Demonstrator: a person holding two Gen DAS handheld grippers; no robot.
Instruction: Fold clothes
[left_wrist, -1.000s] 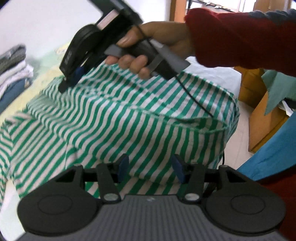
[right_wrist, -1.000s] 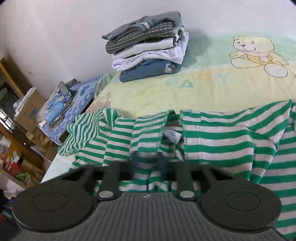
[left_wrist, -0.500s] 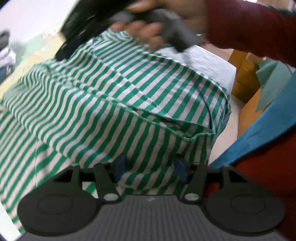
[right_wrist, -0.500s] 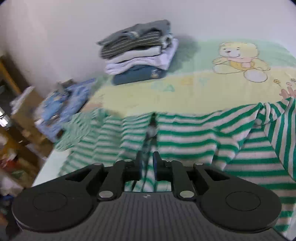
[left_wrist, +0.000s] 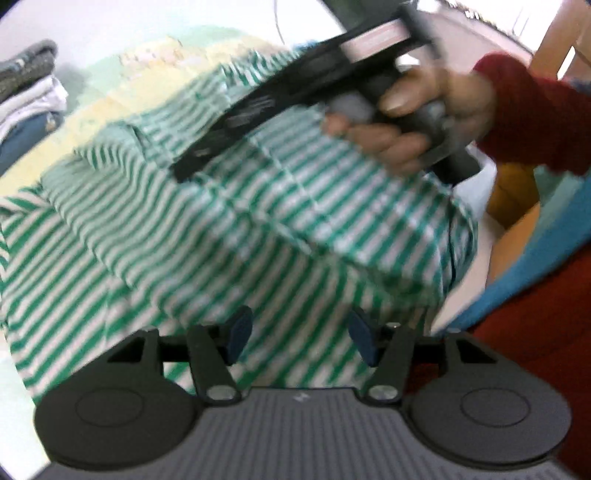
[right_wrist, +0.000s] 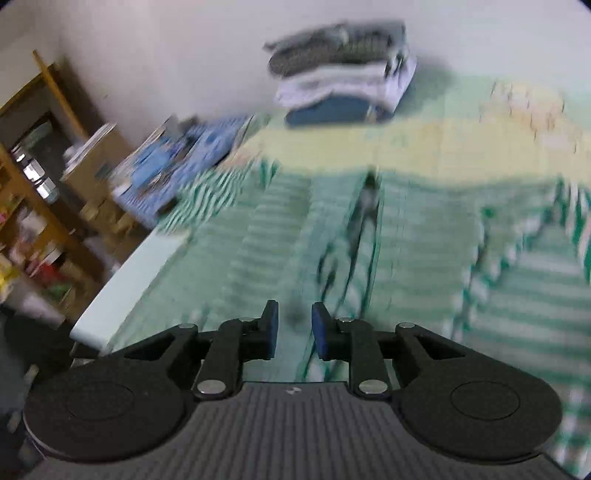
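Observation:
A green and white striped shirt lies spread and rumpled on the bed, blurred by motion in both views. My left gripper hovers low over its near part, open wide, with nothing between the blue pads. In the left wrist view a hand in a red sleeve holds my right gripper above the shirt's far side. In the right wrist view the right gripper stands slightly open over the shirt, and I see no cloth between its pads.
A stack of folded clothes sits by the wall on the yellow-green bed sheet. A blue patterned bundle lies at the bed's left edge, beside wooden shelves. Blue cloth and wooden furniture are at the right.
The right gripper, shut on the shirt half a second ago, has parted its pads and lifted away. The shirt's far edge has dropped onto the bed. The left gripper stays open.

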